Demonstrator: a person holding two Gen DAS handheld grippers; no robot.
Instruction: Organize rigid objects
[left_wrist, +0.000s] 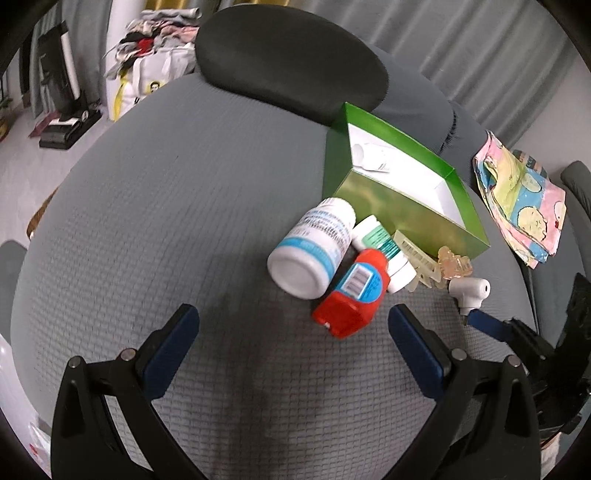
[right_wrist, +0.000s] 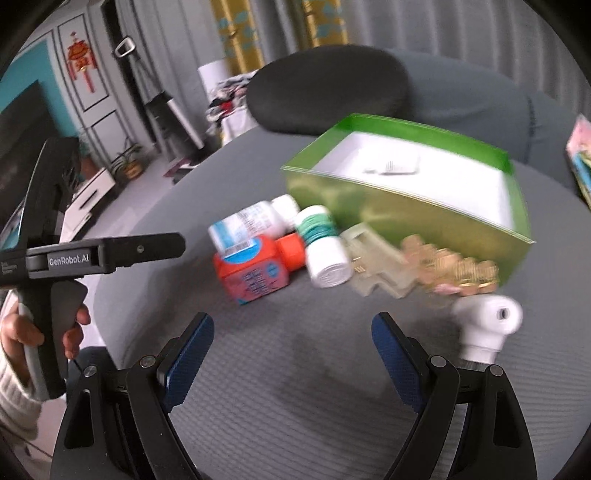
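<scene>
The sofa cover (left_wrist: 184, 221) is matt grey waffle-textured cloth. The green box (left_wrist: 402, 214) looks like glossy card, white inside. The white pill bottle (left_wrist: 314, 247) and red bottle (left_wrist: 351, 299) are smooth plastic.

One open green cardboard box (left_wrist: 402, 206) with white inside, holding one small white item (left_wrist: 371, 157), kind unclear. Two white plastic pill bottles lying down: one large with blue label (left_wrist: 314, 247), one smaller with green label (left_wrist: 378, 243). One red-orange plastic bottle (left_wrist: 354, 291) with blue label. One pale translucent plastic clip (left_wrist: 419, 262). One pinkish-gold hair claw (left_wrist: 456, 264). One white plastic elbow-shaped fitting (left_wrist: 469, 290). One folded patterned cloth (left_wrist: 524, 206).
</scene>
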